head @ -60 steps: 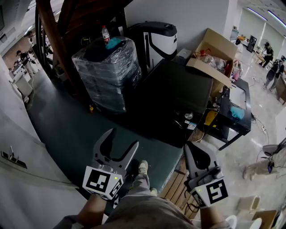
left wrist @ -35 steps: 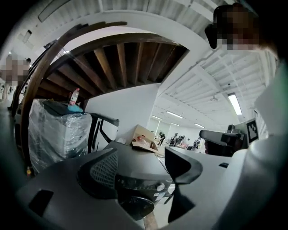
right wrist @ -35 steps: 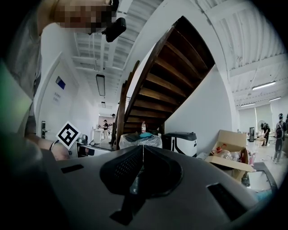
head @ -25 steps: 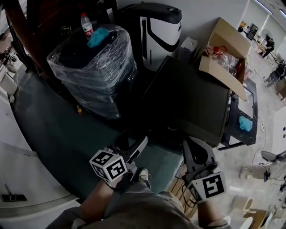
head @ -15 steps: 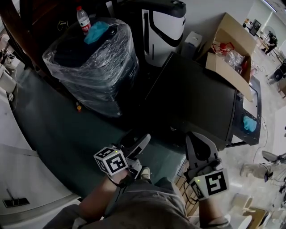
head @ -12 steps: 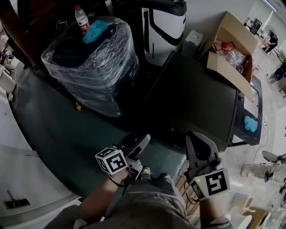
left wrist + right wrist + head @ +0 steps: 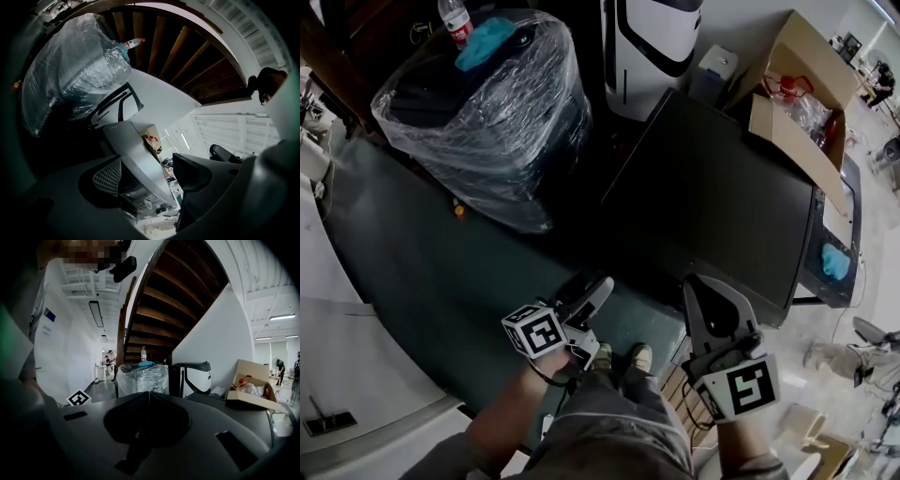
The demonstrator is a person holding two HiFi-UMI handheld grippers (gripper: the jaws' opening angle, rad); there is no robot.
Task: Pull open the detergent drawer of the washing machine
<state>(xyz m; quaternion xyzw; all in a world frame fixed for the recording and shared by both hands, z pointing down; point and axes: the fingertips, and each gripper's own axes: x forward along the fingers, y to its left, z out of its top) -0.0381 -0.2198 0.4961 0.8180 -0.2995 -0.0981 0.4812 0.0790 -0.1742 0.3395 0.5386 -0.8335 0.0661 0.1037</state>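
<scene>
The washing machine (image 7: 712,197) is a dark box with a flat top, straight ahead of me in the head view. Its front face is hidden from above, and I cannot make out the detergent drawer. My left gripper (image 7: 584,289) is rolled onto its side near the machine's near left corner. Its jaws stand open around empty air, and the left gripper view (image 7: 150,178) shows the grey machine top (image 7: 136,154) running between them. My right gripper (image 7: 701,289) hangs by the machine's near edge with its jaws pressed together (image 7: 149,394) and nothing in them.
A plastic-wrapped bundle (image 7: 483,112) with a water bottle (image 7: 453,19) on top stands at the left. A black and white appliance (image 7: 652,37) sits behind, and an open cardboard box (image 7: 797,103) at the right. My feet (image 7: 619,361) are on the green floor (image 7: 422,262). A wooden staircase (image 7: 173,301) rises behind.
Both grippers have sunk and come nearer the machine's near edge. The left one has rolled onto its side. The machine fills more of the head view.
</scene>
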